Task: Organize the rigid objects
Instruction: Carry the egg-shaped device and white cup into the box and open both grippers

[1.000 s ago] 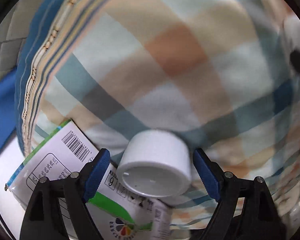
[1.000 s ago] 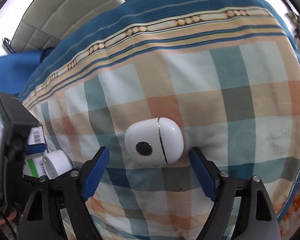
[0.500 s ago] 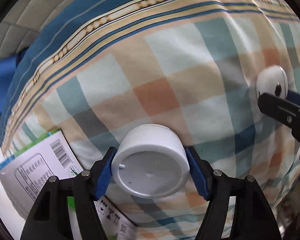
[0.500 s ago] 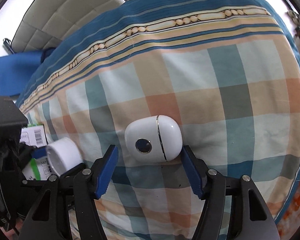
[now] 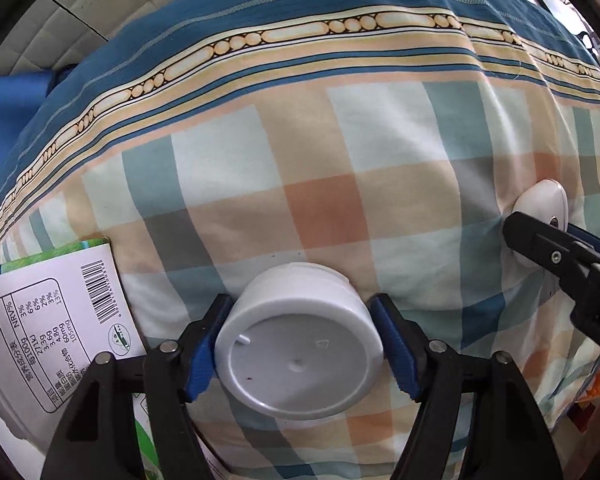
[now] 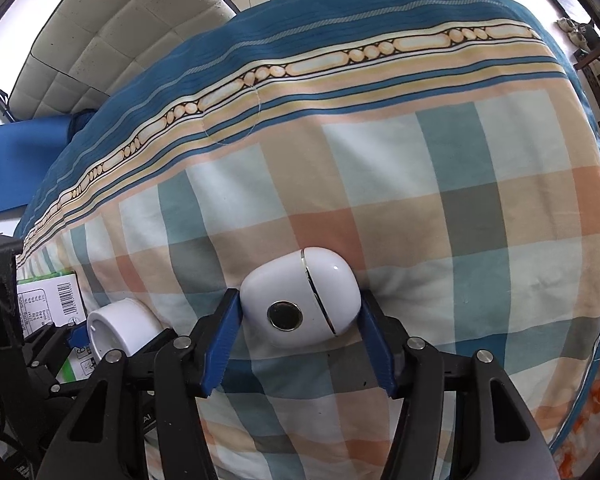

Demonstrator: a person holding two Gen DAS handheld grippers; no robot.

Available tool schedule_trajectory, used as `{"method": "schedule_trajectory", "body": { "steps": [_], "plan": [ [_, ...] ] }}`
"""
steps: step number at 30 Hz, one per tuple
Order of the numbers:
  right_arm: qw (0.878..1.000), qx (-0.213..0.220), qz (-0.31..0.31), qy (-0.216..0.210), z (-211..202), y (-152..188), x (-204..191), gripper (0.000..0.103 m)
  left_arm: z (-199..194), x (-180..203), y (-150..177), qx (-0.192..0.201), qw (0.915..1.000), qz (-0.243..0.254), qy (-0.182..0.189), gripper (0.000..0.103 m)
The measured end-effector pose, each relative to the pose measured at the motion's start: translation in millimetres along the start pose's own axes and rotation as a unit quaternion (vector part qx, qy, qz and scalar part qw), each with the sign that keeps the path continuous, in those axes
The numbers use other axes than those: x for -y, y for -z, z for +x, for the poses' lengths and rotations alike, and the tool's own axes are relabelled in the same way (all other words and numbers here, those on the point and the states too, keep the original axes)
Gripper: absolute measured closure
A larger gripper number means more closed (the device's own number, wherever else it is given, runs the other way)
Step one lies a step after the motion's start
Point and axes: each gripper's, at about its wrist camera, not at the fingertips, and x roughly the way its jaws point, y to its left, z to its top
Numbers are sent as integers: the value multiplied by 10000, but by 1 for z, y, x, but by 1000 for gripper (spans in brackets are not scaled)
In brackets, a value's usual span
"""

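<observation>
My left gripper [image 5: 300, 344] is shut on a white round plastic cup [image 5: 298, 336], its flat bottom facing the camera, held just above the checked bedcover [image 5: 340, 160]. My right gripper [image 6: 300, 324] is shut on a white egg-shaped case [image 6: 300, 298] with a chrome seam and a dark round button, against the bedcover. The cup also shows in the right wrist view [image 6: 122, 330] at lower left, and the case shows in the left wrist view [image 5: 542, 204] at the right edge behind the other gripper's finger.
A white and green carton [image 5: 52, 320] with a barcode lies on the bed left of the cup. A grey padded headboard [image 6: 112, 40] and a blue cloth [image 6: 20, 164] lie beyond the cover's striped border. Floor and a stand [image 6: 596, 76] show at far right.
Both grippers closed from open: the left onto the white cup, the right onto the white case. The left gripper lifted the cup off the carton and drew back, widening its view.
</observation>
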Motion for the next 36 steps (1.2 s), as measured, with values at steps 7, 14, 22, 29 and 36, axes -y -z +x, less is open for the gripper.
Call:
{"method": "schedule_trajectory", "body": {
  "steps": [7,14,22,29,36],
  "plan": [
    [9999,8,-98,119,1,2,-8,43,-27,10,7,109,9999,-15,32,37],
    [9998,-69,-172,48,-2,8,-14,43,-46,5,20,211,9997,85,104,37],
    [9997,57,-247,33,-29,15,-17,43,-85,-2,29,456,9986,139,248,37],
    [9990,268,-344,-47,-66,28,-26,43,-138,-15,44,812,9956,232,417,37],
    [9973,533,-478,-161,-113,55,-54,43,-181,-51,70,1190,9903,180,694,37]
  ]
}}
